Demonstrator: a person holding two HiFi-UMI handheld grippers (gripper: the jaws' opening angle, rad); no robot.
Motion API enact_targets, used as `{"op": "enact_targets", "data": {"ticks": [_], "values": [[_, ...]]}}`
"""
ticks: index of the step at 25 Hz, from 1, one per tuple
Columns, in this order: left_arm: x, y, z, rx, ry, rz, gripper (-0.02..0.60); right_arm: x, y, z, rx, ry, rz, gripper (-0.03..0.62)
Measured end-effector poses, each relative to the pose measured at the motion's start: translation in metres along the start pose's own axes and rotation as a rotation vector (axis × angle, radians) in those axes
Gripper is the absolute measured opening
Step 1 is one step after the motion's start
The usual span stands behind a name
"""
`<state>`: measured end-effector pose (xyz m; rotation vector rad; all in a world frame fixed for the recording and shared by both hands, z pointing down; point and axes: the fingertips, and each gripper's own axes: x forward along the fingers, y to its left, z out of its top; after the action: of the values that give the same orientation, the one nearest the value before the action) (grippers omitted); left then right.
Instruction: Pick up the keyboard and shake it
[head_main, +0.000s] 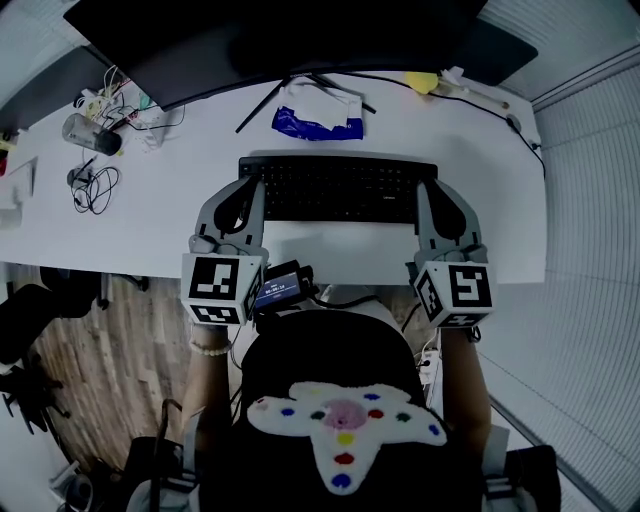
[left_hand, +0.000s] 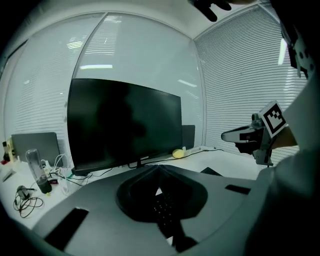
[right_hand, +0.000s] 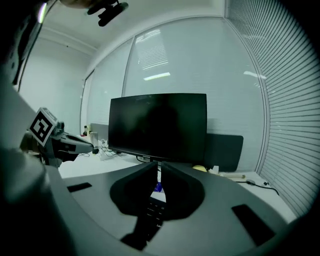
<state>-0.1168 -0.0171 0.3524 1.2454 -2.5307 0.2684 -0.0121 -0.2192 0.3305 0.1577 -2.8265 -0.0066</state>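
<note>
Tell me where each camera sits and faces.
Head view: on the person's head, looking steeply down at keyboard and desk; left gripper, right gripper, forearms show.
Left gripper view: on left gripper, facing the monitor; its fingers, shut on the keyboard, show.
Right gripper view: on right gripper, facing the monitor; its fingers grip the keyboard's other end.
Shared: all show the keyboard.

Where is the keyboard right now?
Head view centre: the keyboard is gripped at each end by the left claw and right claw, in front of the monitor.

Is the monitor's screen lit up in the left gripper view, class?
No, the monitor facing that camera is uniformly dark and shows no picture.
</note>
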Motion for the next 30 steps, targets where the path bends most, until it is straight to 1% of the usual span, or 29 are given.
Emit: {"op": "enact_targets", "data": {"ticks": [5, 8, 10, 12, 18, 20, 24, 30], "values": [[-0.012, -0.016, 0.02, 0.033, -0.039, -0.031, 0.017, -0.015, 0.014, 0.01, -0.047, -0.041, 0.039, 0.044], [-0.021, -0.021, 0.03, 0.06, -0.07, -0.038, 0.017, -0.02, 0.02, 0.017, -0.018, -0.046, 0.063, 0.044], [-0.025, -0.025, 0.036, 0.064, -0.085, -0.035, 0.017, -0.024, 0.021, 0.02, 0.009, -0.053, 0.057, 0.044], [-0.027, -0.027, 0.039, 0.063, -0.09, -0.034, 0.017, -0.026, 0.021, 0.022, 0.011, -0.06, 0.055, 0.046], [-0.023, -0.03, 0.038, 0.073, -0.078, -0.06, 0.017, -0.024, 0.025, 0.023, -0.05, -0.053, 0.069, 0.044], [-0.022, -0.031, 0.037, 0.076, -0.068, -0.061, 0.017, -0.023, 0.026, 0.024, -0.054, -0.042, 0.062, 0.044], [-0.018, -0.033, 0.034, 0.107, -0.055, -0.068, 0.017, -0.022, 0.027, 0.025, -0.051, -0.027, 0.052, 0.044], [-0.016, -0.034, 0.034, 0.106, -0.046, -0.071, 0.017, -0.022, 0.023, 0.018, -0.077, -0.02, 0.05, 0.044]]}}
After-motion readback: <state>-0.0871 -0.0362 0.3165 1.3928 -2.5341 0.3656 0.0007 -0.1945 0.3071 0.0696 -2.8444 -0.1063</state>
